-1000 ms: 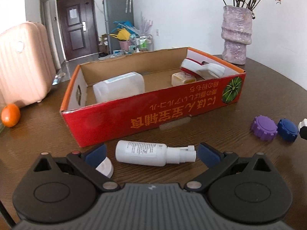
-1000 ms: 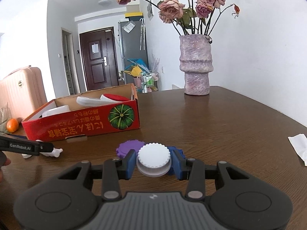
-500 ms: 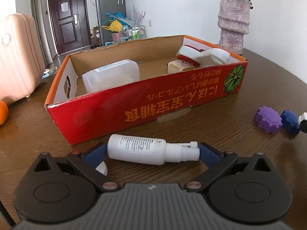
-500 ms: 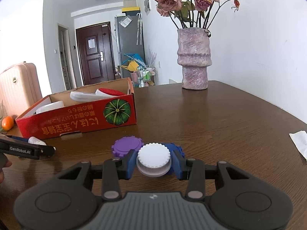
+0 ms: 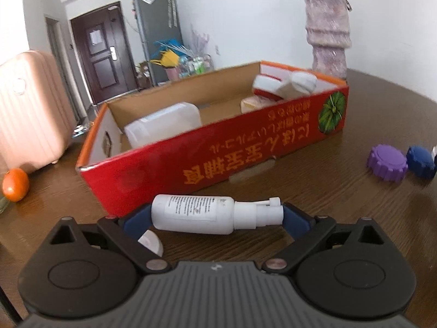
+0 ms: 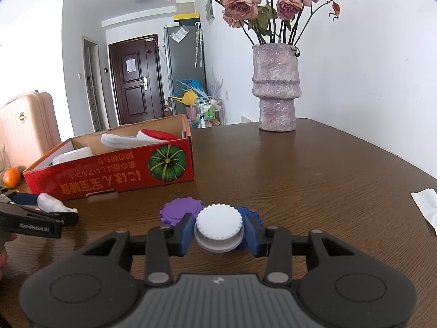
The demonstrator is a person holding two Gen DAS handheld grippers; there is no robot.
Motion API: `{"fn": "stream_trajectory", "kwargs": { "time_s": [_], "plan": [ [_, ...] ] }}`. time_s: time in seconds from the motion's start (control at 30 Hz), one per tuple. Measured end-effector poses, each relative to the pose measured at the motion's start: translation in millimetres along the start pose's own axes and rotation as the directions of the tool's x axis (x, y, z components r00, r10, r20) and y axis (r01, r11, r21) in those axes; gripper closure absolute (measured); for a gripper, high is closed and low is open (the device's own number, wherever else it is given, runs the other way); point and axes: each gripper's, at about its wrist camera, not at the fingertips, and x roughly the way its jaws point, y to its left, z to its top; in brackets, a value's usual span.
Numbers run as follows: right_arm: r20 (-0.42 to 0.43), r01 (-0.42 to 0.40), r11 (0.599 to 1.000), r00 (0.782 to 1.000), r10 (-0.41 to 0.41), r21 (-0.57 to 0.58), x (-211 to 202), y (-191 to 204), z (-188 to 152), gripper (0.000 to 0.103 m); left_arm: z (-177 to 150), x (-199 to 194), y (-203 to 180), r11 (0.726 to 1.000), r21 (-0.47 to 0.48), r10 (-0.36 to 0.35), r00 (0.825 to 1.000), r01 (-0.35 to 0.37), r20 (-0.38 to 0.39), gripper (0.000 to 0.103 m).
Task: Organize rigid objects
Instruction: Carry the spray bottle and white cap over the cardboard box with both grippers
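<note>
My left gripper [image 5: 215,216] is shut on a white spray bottle [image 5: 196,214], held lengthwise just above the table in front of the red cardboard box [image 5: 245,147]. The box holds a clear jug [image 5: 164,125] and white and red items [image 5: 284,84]. My right gripper [image 6: 218,231] is shut on a white ridged cap [image 6: 218,225]. A purple cap [image 6: 180,209] and a blue cap [image 6: 250,213] lie just behind it; both also show in the left wrist view, purple cap [image 5: 386,162], blue cap [image 5: 420,161]. The left gripper and bottle [image 6: 52,205] show at the right view's left edge.
A purple vase [image 6: 277,87] of dried roses stands at the table's far side. An orange [image 5: 15,184] lies at the left. A white tissue [image 6: 426,205] lies at the right edge. A small white piece [image 5: 150,242] sits under the left gripper. A pink suitcase [image 5: 30,109] stands beyond the table.
My left gripper has closed on the spray bottle and lifted it toward the box. My right gripper has stayed shut on the white cap and risen slightly.
</note>
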Motion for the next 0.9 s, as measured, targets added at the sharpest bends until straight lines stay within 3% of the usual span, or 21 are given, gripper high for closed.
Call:
{"fn": "stream_trajectory", "kwargs": {
  "time_s": [0.43, 0.9],
  "plan": [
    [0.031, -0.002, 1.0, 1.0, 0.002, -0.02, -8.0, 2.2, -1.2, 0.064, -10.1, -47.6, 1.5, 0.983, -0.131, 0.138, 0.987, -0.126, 0.087, 0.003],
    [0.067, -0.037, 0.997, 0.997, 0.041, -0.06, -19.9, 10.5, -2.8, 0.064, -25.5, -94.3, -19.1, 0.976, -0.181, 0.148, 0.981, -0.124, 0.127, 0.003]
  ]
}}
